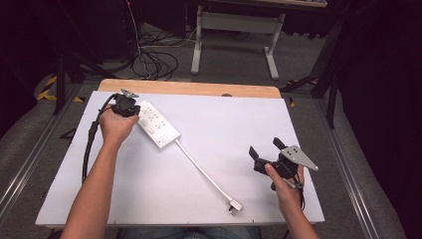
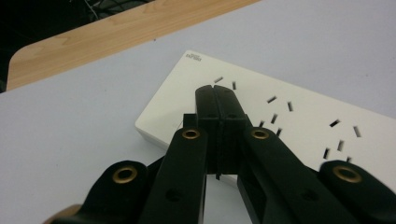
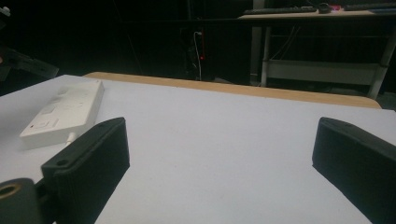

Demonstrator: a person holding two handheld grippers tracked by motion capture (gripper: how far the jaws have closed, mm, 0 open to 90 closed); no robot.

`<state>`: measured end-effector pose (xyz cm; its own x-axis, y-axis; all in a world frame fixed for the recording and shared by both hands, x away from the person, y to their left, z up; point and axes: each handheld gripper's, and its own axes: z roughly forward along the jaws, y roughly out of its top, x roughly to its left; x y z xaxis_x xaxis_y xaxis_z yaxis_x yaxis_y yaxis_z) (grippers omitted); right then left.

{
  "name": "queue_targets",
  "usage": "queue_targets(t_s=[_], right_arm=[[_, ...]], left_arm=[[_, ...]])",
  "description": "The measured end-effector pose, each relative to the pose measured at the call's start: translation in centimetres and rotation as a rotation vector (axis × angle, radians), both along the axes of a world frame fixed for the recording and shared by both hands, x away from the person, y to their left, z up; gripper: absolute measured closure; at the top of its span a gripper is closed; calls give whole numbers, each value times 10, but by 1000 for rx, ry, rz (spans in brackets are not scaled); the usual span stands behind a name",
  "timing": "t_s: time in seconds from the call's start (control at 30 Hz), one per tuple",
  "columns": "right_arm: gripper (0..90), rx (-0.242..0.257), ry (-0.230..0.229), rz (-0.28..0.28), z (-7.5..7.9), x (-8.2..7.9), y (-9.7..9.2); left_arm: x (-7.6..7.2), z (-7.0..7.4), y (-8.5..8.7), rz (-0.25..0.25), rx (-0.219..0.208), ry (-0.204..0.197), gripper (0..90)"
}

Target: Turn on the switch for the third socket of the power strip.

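Left tool presses on the power strip while the right tool waits.

The white surface (image 1: 224,119) holds a white power strip (image 1: 158,124) near its far left, and no boxes or bowls are on it. Its cord (image 1: 199,169) runs to a plug (image 1: 235,206) near the front edge. The left tool (image 2: 218,93) is closed, its tip on the strip's end, maybe pinning it. The right tool (image 1: 266,148) hangs wide open, empty. I think it must reach the plug next.
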<state>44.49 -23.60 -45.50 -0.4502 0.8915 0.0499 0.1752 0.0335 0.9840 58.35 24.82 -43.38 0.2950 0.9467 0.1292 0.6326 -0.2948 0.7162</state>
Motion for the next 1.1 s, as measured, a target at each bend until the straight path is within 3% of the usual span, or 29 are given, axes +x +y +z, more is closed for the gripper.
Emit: queue_targets(t_s=[0.37, 0.67, 1.1], right_arm=[[44, 0, 1, 3, 0, 0, 1], [44, 0, 5, 5, 0, -1, 1], [44, 1, 5, 6, -1, 0, 2]], left_arm=[[6, -12, -1, 13, 18, 54, 900], [10, -19, -2, 18, 35, 67, 900], [11, -19, 2, 29, 24, 76, 900]])
